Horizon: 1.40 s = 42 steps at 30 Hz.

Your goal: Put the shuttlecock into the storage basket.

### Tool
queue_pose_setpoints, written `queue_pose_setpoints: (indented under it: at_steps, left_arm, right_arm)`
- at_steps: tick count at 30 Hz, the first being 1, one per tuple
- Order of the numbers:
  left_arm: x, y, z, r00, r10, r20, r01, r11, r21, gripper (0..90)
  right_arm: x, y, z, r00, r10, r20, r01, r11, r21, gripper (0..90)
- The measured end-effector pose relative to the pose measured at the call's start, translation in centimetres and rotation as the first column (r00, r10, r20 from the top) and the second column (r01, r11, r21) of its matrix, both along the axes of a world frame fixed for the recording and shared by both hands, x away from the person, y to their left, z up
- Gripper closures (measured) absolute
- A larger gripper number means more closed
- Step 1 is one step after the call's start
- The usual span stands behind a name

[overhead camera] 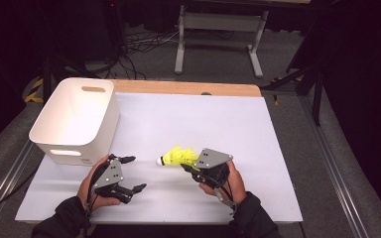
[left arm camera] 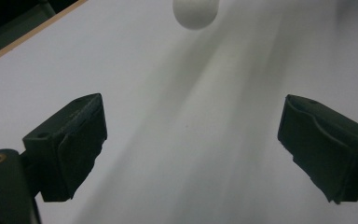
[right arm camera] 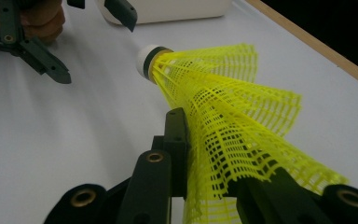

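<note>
Nearest the desk's front edge we hold the two grippers above its white top (overhead camera: pixel 258 148). Our right gripper (overhead camera: pixel 191 167) has its jaws clamped on the skirt of a yellow shuttlecock (overhead camera: pixel 178 156), which hangs just above the desk a little in front of its middle, the white cork tip pointing toward the left gripper. In the right gripper view the mesh skirt (right arm camera: pixel 242 130) is squeezed between the two black jaws.

Our left gripper (overhead camera: pixel 131 173) sits near the front left corner with its jaws well apart and nothing between them; in its own view the white cork (left arm camera: pixel 196 11) shows ahead of them.

Farther back, at the desk's left edge, stands a white bin (overhead camera: pixel 77 119) with handle slots; we see nothing inside it.

Along the far edge a strip of bare wood (overhead camera: pixel 188 88) shows. Beyond it lie a grey floor (overhead camera: pixel 218 64), loose cables (overhead camera: pixel 134 42) and the legs of a white frame (overhead camera: pixel 218 25), against a dark room.
</note>
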State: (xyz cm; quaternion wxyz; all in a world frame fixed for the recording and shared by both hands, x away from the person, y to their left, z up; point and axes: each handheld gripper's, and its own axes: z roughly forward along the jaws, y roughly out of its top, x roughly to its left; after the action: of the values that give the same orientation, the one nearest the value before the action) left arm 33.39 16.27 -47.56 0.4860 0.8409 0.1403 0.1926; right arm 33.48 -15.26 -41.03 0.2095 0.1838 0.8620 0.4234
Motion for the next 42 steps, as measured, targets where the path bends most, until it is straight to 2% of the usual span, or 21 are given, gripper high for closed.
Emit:
queue_pose_setpoints:
  at_steps: [7,17,18,20,21,23,29,30,31,32,36,37,42]
  left_arm:
    - [0.8,-1.3,0.0,0.9991,-0.041,-0.013,0.041,0.9991,0.008,9.1]
    - [1.3,-2.6,-0.2,0.9978,-0.06,-0.027,0.06,0.9982,0.002,10.4]
    - [1.4,-2.8,-0.2,0.998,-0.061,-0.016,0.061,0.9981,0.012,10.6]
    - [1.3,-3.1,-0.2,0.9975,-0.066,-0.026,0.067,0.9977,0.009,11.4]
    - [1.3,-3.4,-0.3,0.9974,-0.071,-0.017,0.071,0.9971,0.029,11.5]
    - [1.4,-3.7,-0.3,0.9973,-0.071,-0.021,0.072,0.9968,0.034,13.0]
    - [1.8,-4.2,-0.4,0.9966,-0.072,-0.041,0.073,0.9968,0.031,14.7]
    - [1.9,-4.3,-0.4,0.9968,-0.073,-0.034,0.074,0.9967,0.033,14.7]
    - [1.9,-4.6,-0.4,0.9959,-0.079,-0.045,0.08,0.9965,0.024,16.6]
    - [2.0,-4.7,-0.3,0.9967,-0.073,-0.035,0.074,0.9968,0.031,17.3]
    - [2.2,-5.0,-0.3,0.9962,-0.076,-0.042,0.077,0.9967,0.025,19.7]
    - [2.2,-5.1,-0.4,0.996,-0.076,-0.048,0.077,0.9969,0.014,21.5]
    - [2.4,-5.2,-0.4,0.9965,-0.072,-0.044,0.073,0.9972,0.019,29.6]
  right_arm:
    - [-0.1,0.4,-0.2,0.9998,0.02,-0.003,-0.02,1.0,-0.017,79.5]
    - [-0.2,1.2,-0.5,0.9989,0.045,-0.015,-0.046,0.998,-0.036,79.4]
    - [-0.2,1.3,-0.5,0.9986,0.05,-0.019,-0.051,0.998,-0.034,79.4]
    - [-0.2,1.5,-0.5,0.9979,0.06,-0.024,-0.061,0.997,-0.048,79.4]
    - [-0.2,1.7,-0.6,0.9977,0.064,-0.025,-0.065,0.997,-0.052,79.4]
    - [-0.3,1.9,-0.7,0.9973,0.068,-0.025,-0.07,0.995,-0.067,79.4]
    - [-0.5,2.8,-0.6,0.995,0.1,-0.008,-0.1,0.988,-0.115,79.3]
    - [-0.5,2.8,-0.6,0.995,0.1,-0.008,-0.1,0.988,-0.115,79.3]
    - [-0.7,3.1,-0.6,0.9936,0.113,-0.001,-0.112,0.985,-0.131,79.2]
    - [-0.8,3.4,-0.5,0.993,0.118,-0.002,-0.117,0.984,-0.137,79.2]
    - [-1.1,4.0,-0.5,0.9908,0.135,0.01,-0.131,0.977,-0.171,79.2]
    - [-1.2,4.3,-0.5,0.9889,0.148,0.016,-0.143,0.972,-0.184,79.2]
    - [-1.3,4.6,-0.3,0.9874,0.157,0.02,-0.15,0.968,-0.199,79.1]
